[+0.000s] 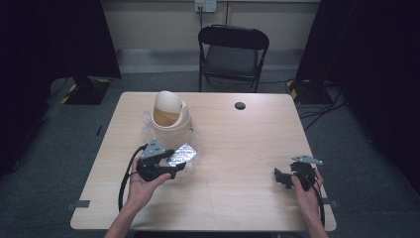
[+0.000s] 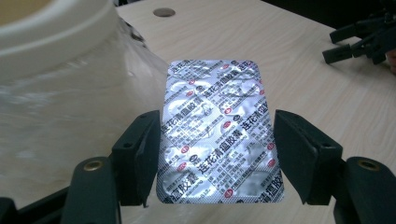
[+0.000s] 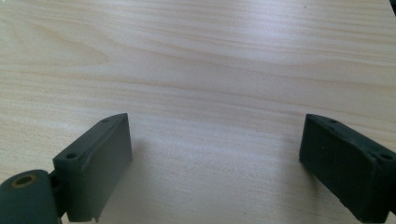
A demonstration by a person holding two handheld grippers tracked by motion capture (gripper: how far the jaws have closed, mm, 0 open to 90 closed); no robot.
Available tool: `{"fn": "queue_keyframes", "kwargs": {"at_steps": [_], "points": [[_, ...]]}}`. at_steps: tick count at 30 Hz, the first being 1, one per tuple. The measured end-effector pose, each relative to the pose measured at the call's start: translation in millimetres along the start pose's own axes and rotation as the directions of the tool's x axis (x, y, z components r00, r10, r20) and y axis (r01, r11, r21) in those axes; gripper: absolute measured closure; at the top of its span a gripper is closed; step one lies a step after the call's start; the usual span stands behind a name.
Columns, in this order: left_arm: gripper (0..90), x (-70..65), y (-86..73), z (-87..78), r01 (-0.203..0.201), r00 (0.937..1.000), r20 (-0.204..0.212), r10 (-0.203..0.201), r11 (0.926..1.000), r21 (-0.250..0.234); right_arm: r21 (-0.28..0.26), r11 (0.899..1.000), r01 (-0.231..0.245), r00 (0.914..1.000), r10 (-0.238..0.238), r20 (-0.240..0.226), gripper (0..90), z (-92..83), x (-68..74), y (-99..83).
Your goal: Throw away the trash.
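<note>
A silver foil blister pack (image 1: pixel 183 153) printed with red and black characters is held just above the wooden table (image 1: pixel 233 198). My left gripper (image 1: pixel 177 167) is shut on it, one jaw on each long edge. In the left gripper view the blister pack (image 2: pixel 217 126) stands between the black fingers (image 2: pixel 140 154) of the left gripper (image 2: pixel 217 156), its far end pointing away. My right gripper (image 1: pixel 283 177) rests low at the table's right side. Its jaws stand wide apart in the right gripper view, and the right gripper (image 3: pixel 215 163) has only bare wood between them.
A cream bin with a domed swing lid (image 1: pixel 170 116), lined with crinkled clear plastic (image 2: pixel 70 107), stands just behind the left gripper. A black round cap (image 1: pixel 240 105) sits in the tabletop at the back. A black chair (image 1: pixel 233 49) stands beyond the table.
</note>
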State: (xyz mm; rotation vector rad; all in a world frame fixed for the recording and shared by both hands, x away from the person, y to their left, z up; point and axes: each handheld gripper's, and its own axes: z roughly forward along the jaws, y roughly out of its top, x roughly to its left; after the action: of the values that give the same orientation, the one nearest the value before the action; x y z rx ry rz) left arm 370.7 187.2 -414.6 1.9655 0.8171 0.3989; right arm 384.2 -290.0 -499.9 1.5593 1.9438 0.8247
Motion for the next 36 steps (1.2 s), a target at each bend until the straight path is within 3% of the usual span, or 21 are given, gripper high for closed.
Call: {"fn": "queue_keyframes", "kwargs": {"at_steps": [7,20,32,36], "points": [[34.1,19.0,9.9,-21.1,0.001,0.9988,-0.048,-0.002,0.9997,-0.024,0.000,1.000,-0.001,1.0000,0.001,0.001,8.4,0.0,0.0,0.0],[34.1,34.8,29.6,-36.7,-0.021,0.9966,-0.080,0.018,0.9990,-0.038,0.000,1.000,0.000,1.0000,0.000,0.000,8.4,0.0,0.0,0.0],[34.1,57.4,49.6,-40.5,-0.003,0.9934,-0.115,-0.002,0.9989,-0.048,0.000,1.000,0.000,1.0000,0.000,0.000,8.4,0.0,0.0,0.0],[34.1,70.0,53.1,-36.2,0.012,0.9913,-0.131,-0.015,0.9997,-0.022,0.000,1.000,0.000,1.0000,0.000,0.000,8.3,0.0,0.0,0.0]]}}
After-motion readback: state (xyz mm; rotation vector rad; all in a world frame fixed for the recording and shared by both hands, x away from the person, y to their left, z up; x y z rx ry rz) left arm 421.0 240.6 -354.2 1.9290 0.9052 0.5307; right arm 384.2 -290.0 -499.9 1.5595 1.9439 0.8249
